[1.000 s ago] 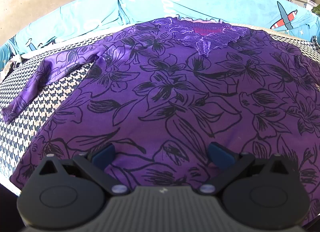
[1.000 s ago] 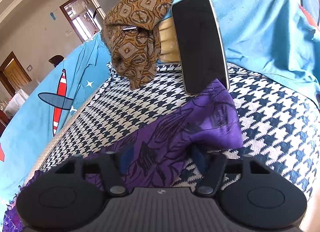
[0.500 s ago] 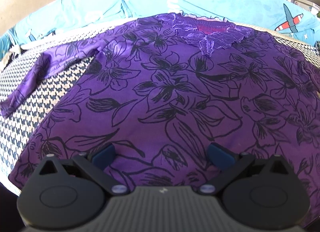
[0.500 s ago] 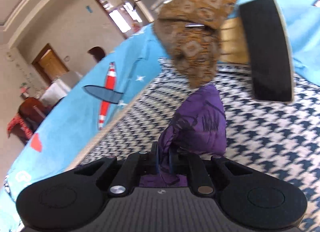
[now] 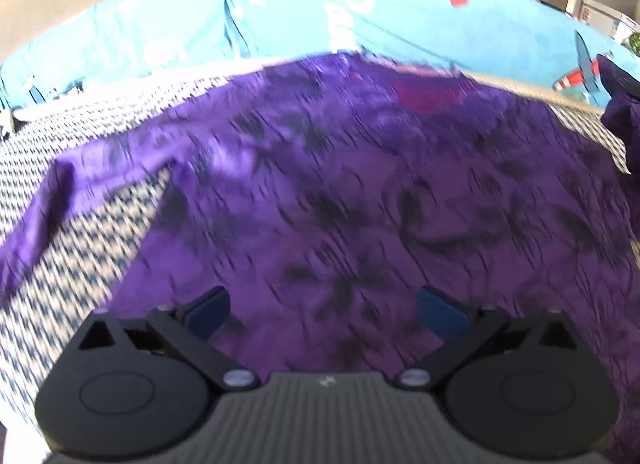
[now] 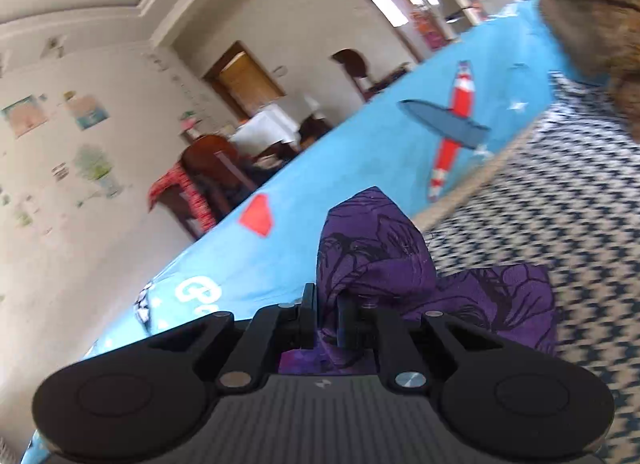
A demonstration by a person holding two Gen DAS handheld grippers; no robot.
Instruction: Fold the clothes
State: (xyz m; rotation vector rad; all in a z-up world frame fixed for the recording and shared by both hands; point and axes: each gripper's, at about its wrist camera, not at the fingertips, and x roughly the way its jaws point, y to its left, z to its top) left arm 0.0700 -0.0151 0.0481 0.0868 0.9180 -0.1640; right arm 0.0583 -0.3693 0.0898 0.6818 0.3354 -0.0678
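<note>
Gripping a bunched end of sleeve, the right gripper [image 6: 326, 322] has its two black fingers clenched tight on the purple top with black flower outlines [image 5: 360, 204], and it has carried that cloth up off the black-and-white houndstooth seat cover [image 6: 560, 204]. A second ago those fingers stood apart around the sleeve end lying flat beside a dark phone; half a second ago they had closed on it. Now the phone is out of view and the camera tilts toward the turquoise blanket with the red-and-blue plane print [image 6: 360, 184].

The left gripper [image 5: 322, 312] hovers with its blue pads spread wide and holding nothing, low over the hem. The top's body lies spread face up on the seat, the other sleeve [image 5: 60, 200] trailing off to the side, though this view is now smeared by motion.

To my eye, a sleeve fold inward over the body is under way, with the lifted sleeve showing at the far right edge [image 5: 618, 104].
</note>
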